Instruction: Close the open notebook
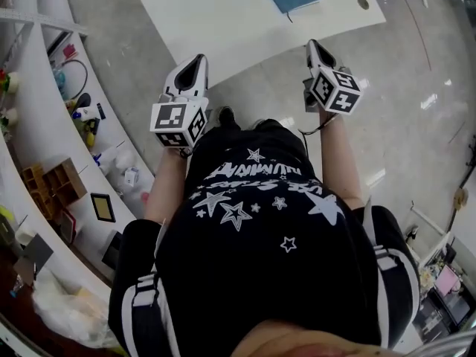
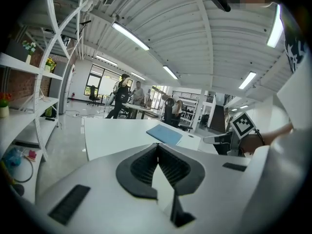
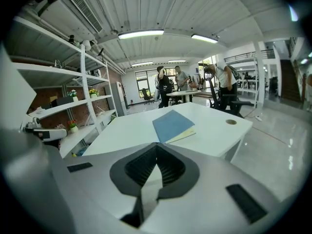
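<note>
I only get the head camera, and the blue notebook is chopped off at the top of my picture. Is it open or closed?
Observer: The right gripper view shows all of the notebook: flat on the white table, blue cover up, a pale yellow page edge peeking out. It looks closed, or nearly.
Operator: Are the grabbers holding something?
Observer: No. The left gripper and the right gripper both have their jaws together, with nothing between them.
Operator: Is anybody else there?
Observer: Yes, the left gripper view shows people standing at desks far behind the table.
</note>
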`<state>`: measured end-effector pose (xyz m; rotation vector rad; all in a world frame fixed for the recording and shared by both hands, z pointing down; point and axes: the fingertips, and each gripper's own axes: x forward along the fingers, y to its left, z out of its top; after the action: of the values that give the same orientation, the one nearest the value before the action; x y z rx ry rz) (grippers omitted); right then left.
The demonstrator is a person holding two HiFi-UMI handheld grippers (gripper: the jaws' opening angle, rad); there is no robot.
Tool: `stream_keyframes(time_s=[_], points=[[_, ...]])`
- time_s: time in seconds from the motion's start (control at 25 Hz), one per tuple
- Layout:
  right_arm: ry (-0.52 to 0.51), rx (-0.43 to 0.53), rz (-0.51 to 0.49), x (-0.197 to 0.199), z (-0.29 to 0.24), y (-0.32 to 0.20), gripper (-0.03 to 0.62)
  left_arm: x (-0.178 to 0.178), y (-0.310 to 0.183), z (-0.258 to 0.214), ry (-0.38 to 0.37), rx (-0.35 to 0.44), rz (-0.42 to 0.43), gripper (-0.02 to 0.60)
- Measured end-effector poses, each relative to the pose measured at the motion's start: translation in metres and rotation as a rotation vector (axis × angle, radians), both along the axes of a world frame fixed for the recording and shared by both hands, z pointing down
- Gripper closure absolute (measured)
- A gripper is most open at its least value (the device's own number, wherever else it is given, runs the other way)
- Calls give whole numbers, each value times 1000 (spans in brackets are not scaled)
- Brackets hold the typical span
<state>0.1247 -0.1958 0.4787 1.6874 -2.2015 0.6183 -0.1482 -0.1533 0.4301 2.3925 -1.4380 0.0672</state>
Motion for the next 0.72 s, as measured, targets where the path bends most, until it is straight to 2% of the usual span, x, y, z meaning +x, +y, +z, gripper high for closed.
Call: stream_keyframes(time_s=[0.32, 0.72], points=[[3, 89, -36, 4, -27, 49, 586, 43, 25, -18, -11, 42, 74, 569], [11, 193, -47, 32, -75, 133, 586, 104, 94, -50, -34, 88, 161, 569]])
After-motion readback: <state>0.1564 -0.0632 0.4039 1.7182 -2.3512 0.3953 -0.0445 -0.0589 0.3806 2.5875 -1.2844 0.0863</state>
